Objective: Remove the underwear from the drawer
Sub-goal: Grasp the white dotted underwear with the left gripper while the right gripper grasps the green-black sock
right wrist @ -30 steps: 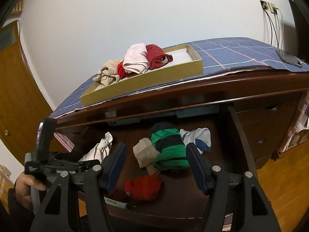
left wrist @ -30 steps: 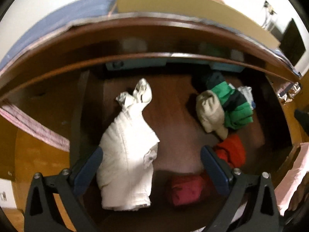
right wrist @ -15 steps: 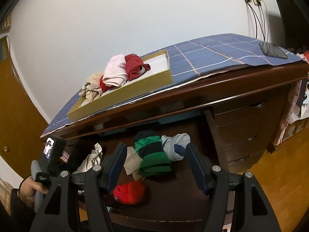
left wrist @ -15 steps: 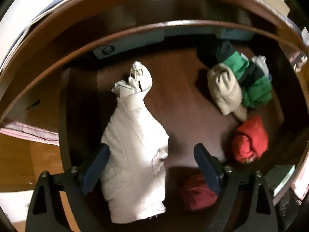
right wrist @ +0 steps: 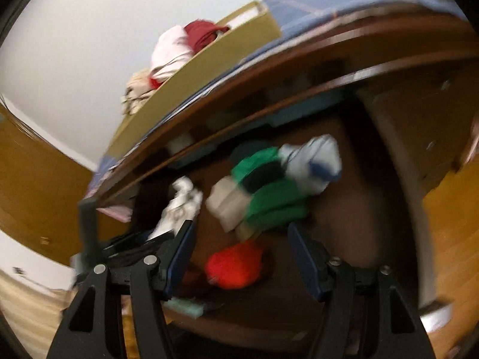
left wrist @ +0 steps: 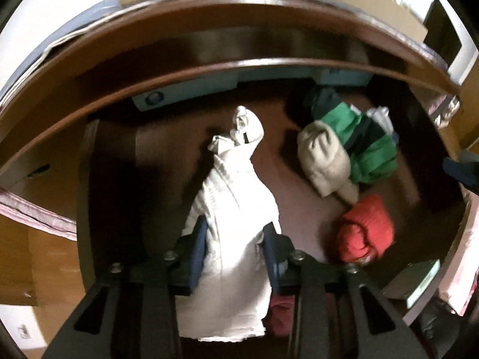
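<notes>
Our left claw [left wrist: 235, 249] has just closed on the white underwear [left wrist: 233, 209] in the drawer [left wrist: 167, 137]; we should lift straight up, right claw [right wrist: 239, 257] half-open and empty nearby.

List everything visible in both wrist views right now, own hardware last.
white garment: 1, white, left part of the drawer, pinched between the left pads
beige roll: 1, beige, drawer right, against the green one
green striped roll: 1, green and dark
pale blue roll: 1, right of the green
red roll: 1, drawer front right
dark red roll: 1, behind the left gripper
drawer: 1, dark wood, open
cardboard tray: 1, tan, on top, holding clothes
left gripper: jaws just closed on the white garment
right gripper: open, above the red roll
</notes>
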{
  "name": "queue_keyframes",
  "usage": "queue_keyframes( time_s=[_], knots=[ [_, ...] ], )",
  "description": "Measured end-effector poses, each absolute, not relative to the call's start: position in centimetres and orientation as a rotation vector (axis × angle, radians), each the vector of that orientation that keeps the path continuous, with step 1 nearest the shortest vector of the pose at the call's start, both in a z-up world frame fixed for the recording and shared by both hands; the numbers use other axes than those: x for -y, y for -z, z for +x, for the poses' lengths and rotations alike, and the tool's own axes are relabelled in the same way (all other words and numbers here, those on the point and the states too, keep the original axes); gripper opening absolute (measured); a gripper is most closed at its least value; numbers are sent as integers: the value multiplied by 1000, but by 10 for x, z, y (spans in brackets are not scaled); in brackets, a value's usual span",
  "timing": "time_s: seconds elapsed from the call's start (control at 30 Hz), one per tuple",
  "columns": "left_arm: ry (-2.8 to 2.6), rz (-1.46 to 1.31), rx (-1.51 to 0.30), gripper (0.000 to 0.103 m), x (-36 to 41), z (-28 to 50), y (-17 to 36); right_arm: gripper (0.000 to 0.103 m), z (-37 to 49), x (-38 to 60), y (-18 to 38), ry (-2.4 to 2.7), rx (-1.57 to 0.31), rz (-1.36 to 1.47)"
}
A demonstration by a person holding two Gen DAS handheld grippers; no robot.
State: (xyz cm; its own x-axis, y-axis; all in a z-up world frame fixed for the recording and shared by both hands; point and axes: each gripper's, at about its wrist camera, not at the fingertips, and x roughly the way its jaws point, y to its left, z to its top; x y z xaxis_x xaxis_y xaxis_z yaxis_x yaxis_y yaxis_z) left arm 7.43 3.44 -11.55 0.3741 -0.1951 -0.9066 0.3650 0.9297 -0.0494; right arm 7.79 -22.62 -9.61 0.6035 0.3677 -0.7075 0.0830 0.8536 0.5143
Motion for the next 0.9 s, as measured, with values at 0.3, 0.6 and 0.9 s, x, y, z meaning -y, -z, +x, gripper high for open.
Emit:
queue_keyframes(
  time_s=[0.3, 0.6, 0.9],
  knots=[
    [395, -71, -1046, 30, -36, 50, 87, 60, 151, 206, 115, -303, -1093, 360],
    [358, -48, -1041, 28, -39, 54, 88, 57, 179, 181, 141, -202, -1188, 221],
    [311, 53, -1070, 48, -32, 72, 81, 30, 174, 175, 151, -219, -1286, 95]
  ],
)
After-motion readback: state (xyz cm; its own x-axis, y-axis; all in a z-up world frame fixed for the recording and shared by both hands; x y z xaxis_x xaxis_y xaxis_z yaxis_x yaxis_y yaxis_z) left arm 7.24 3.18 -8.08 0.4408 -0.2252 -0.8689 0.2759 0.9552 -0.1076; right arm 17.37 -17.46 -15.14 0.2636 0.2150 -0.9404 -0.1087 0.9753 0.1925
